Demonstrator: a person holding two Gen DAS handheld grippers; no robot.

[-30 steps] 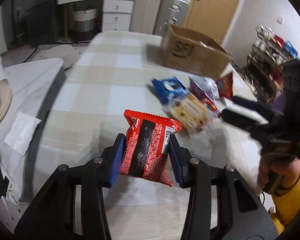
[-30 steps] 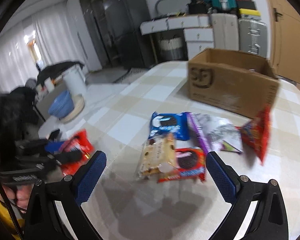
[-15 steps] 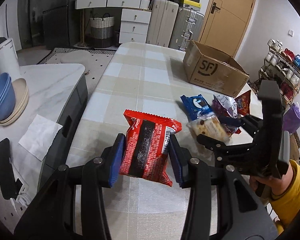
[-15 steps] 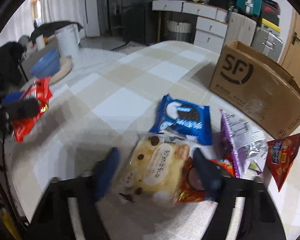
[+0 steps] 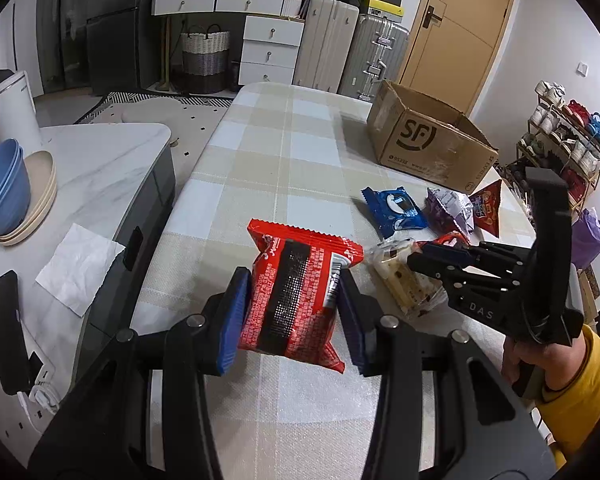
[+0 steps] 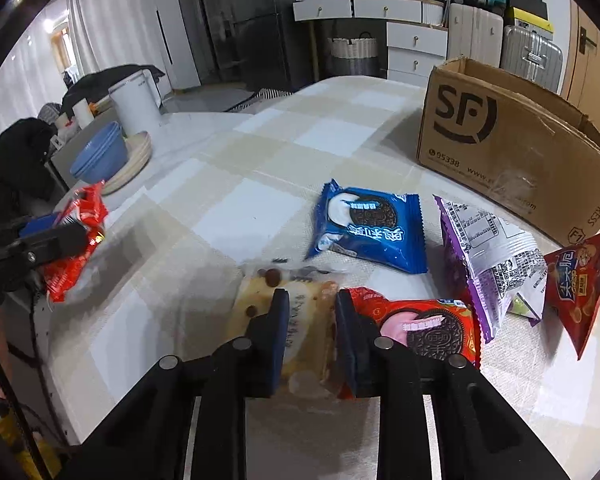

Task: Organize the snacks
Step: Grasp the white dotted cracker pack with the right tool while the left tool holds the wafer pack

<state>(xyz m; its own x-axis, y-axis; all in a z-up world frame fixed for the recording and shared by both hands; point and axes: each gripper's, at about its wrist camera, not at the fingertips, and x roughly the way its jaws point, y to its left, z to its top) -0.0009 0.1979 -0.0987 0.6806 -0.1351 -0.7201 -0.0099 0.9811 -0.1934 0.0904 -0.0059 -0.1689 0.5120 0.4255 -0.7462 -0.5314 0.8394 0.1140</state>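
The left gripper holds a red packet clear of the table; the right gripper has just been closing, clamped on the yellow cake to lift it.

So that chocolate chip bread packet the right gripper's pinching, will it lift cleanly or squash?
The chocolate chip bread packet probably squashes: the right gripper, whose jaws have just been closing, already pinches its middle narrow. It is likely light, being a soft bun in thin clear film. The film looks glossy, so it may slip, and the red cookie packet touching it might drag along.
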